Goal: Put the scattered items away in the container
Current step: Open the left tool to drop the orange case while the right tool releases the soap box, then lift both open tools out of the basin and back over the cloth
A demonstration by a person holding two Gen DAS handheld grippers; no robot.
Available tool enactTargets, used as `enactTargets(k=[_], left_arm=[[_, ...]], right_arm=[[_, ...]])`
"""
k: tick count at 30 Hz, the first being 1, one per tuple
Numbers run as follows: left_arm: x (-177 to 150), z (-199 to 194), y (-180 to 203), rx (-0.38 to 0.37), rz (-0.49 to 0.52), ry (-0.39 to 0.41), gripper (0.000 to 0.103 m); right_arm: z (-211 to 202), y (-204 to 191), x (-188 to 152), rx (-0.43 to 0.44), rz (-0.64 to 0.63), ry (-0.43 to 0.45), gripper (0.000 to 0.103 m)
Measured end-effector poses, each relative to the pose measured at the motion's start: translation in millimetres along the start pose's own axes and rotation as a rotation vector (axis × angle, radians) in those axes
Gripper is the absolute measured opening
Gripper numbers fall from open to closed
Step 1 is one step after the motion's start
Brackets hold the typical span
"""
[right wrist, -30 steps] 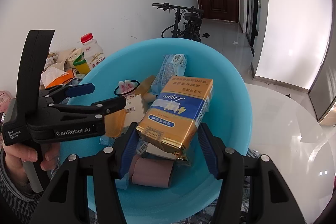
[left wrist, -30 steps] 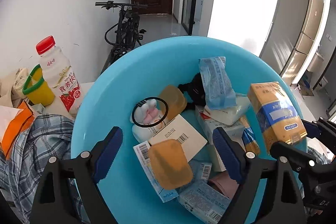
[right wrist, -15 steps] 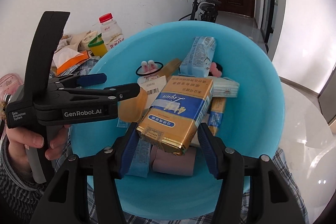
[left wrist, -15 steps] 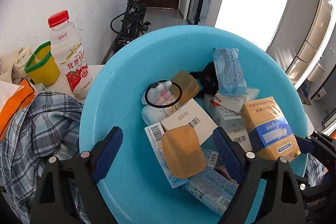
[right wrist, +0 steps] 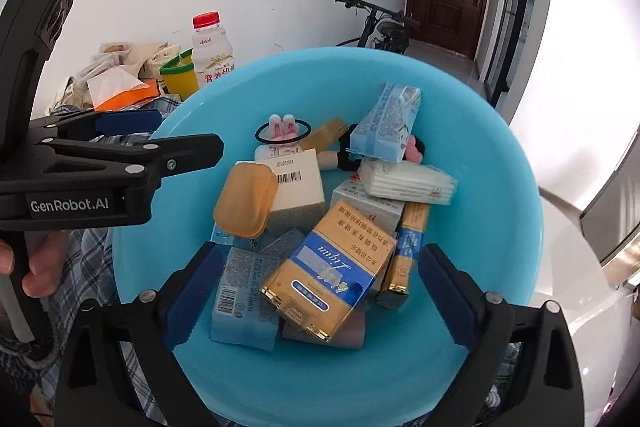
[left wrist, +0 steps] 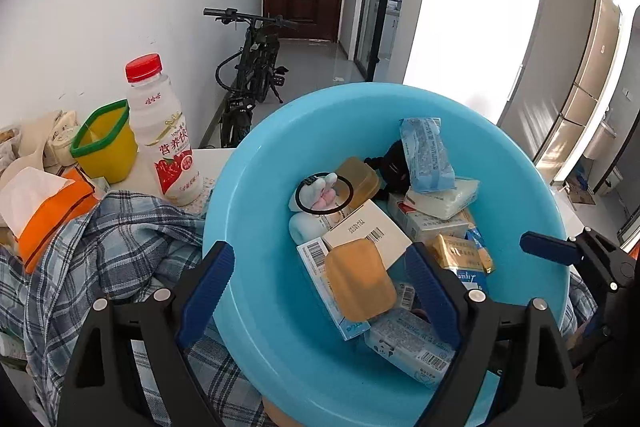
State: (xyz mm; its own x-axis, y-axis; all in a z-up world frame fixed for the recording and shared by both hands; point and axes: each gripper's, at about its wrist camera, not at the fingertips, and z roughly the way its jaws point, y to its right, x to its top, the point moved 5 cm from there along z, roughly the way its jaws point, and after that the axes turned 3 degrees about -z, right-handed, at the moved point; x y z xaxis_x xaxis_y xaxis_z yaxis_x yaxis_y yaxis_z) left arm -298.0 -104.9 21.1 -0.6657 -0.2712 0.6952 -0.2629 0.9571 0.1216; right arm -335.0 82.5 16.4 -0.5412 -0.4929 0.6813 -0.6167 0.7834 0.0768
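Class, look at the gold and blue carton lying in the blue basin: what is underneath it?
The gold and blue carton rests on a mauve roll, a pale blue packet and a white box in the blue basin. Anything directly beneath its middle is covered.

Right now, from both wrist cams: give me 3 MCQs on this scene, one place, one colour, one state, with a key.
1. Where is the gold-and-blue rectangular carton?
A. Inside the light-blue round plastic basin
B. On the plaid shirt
C. Beside the bicycle

2. What colour is the cap of the white plastic drink bottle?
A. Green
B. Red
C. Blue

3. How do the right gripper jaws stand?
A. Shut on the carton
B. Shut on nothing
C. Open, clear of the carton

Key: 1 A, it lies on the pile within the rim. 2 B, the cap is red in both views. 3 C, gaps show on both sides of the carton.
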Motion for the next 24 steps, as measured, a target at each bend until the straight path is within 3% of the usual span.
enactTargets(k=[6,14,24], left_arm=[[-7.1,-9.2,1.1,0.015,0.029,0.017,0.089],[-12.8,-31.8,3.0,0.014,0.044,0.072,0.089],[-24.4,-99.9,26.3,-0.022,0.083,0.135,0.091]], right_arm=[[-2.7,0.7,-0.5,-0.025,-0.017,-0.009,0.097],[-17.0,7.5,-8.0,0.015,0.063,0.005,0.097],[-83.9,4.2,-25.9,-0.002,0.1,0.077,0.101]])
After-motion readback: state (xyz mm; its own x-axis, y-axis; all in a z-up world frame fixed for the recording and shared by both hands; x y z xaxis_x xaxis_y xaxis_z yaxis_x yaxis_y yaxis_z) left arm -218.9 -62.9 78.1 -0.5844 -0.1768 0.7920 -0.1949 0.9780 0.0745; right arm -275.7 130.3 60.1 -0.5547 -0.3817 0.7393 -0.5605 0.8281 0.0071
